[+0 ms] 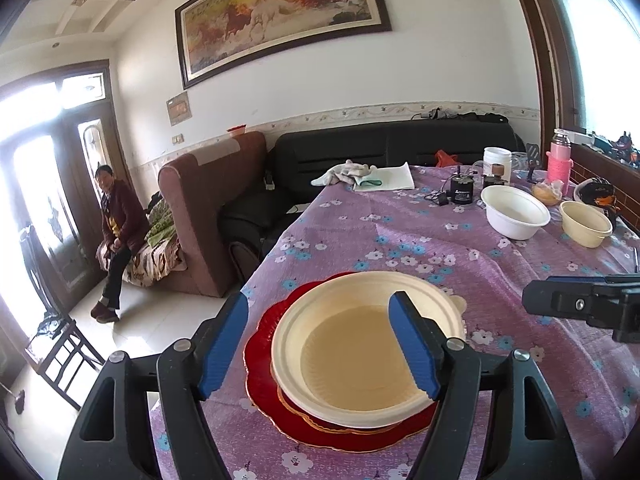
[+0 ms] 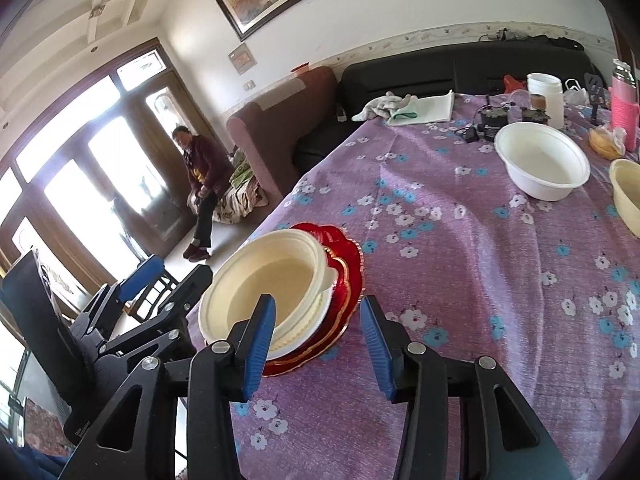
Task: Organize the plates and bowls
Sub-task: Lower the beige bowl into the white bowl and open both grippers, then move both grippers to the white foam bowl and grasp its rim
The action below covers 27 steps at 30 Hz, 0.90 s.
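Observation:
A cream paper bowl (image 1: 352, 352) sits on a stack of a white plate and a red scalloped plate (image 1: 264, 344) near the table's left front edge; the stack also shows in the right wrist view (image 2: 276, 280). My left gripper (image 1: 320, 344) is open, its fingers straddling the bowl's left rim without gripping it. My right gripper (image 2: 316, 340) is open and empty, just right of the stack, and appears in the left wrist view (image 1: 584, 304). A white bowl (image 1: 514, 212) (image 2: 540, 164) and a cream bowl (image 1: 586, 222) (image 2: 628, 196) stand at the far right.
The table has a purple flowered cloth (image 1: 400, 240). At its far end lie a folded cloth (image 1: 384, 178), a black device (image 1: 462, 192), a white jar (image 1: 497, 162) and a pink bottle (image 1: 559, 158). Sofas and a seated person (image 1: 118, 236) are to the left.

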Tool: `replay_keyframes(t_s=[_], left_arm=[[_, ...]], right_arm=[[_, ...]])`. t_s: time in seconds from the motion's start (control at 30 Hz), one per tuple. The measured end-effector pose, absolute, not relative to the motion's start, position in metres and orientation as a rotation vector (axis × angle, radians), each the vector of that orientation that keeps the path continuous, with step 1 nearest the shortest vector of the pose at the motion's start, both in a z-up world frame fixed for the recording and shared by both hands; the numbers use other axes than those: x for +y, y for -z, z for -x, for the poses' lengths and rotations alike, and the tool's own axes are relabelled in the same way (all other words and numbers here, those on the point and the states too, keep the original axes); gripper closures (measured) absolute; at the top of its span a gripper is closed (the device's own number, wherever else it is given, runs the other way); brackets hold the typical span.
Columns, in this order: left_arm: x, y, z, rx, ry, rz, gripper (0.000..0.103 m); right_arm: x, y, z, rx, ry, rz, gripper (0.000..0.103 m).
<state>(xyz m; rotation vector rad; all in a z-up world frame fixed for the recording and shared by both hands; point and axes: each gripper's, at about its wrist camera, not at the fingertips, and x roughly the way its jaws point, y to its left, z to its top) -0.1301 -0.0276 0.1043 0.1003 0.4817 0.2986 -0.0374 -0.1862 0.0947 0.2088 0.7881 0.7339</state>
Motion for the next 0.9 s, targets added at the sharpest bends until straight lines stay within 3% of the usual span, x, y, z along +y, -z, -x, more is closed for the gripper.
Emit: replay_keyframes(t_s=[0.47,0.67,0.9], left_arm=[[-0.123,-0.113,0.113,0.531,0.007,-0.145,0.026],[-0.173,-0.082,0.06,0.68,0.177,-0.127,0.026],[-0.177,-0.043,-0.038,0.819,0.114,-0.033,0.026]], right_arm=[[-0.276,-0.088,0.02,0.769,-0.531,-0.338,0.055],[-0.335,-0.075,0.0,0.796,-0.378,-0.412,0.052],[-0.379,-0.064,-0.043,0.858,-0.261,-0.516,0.048]])
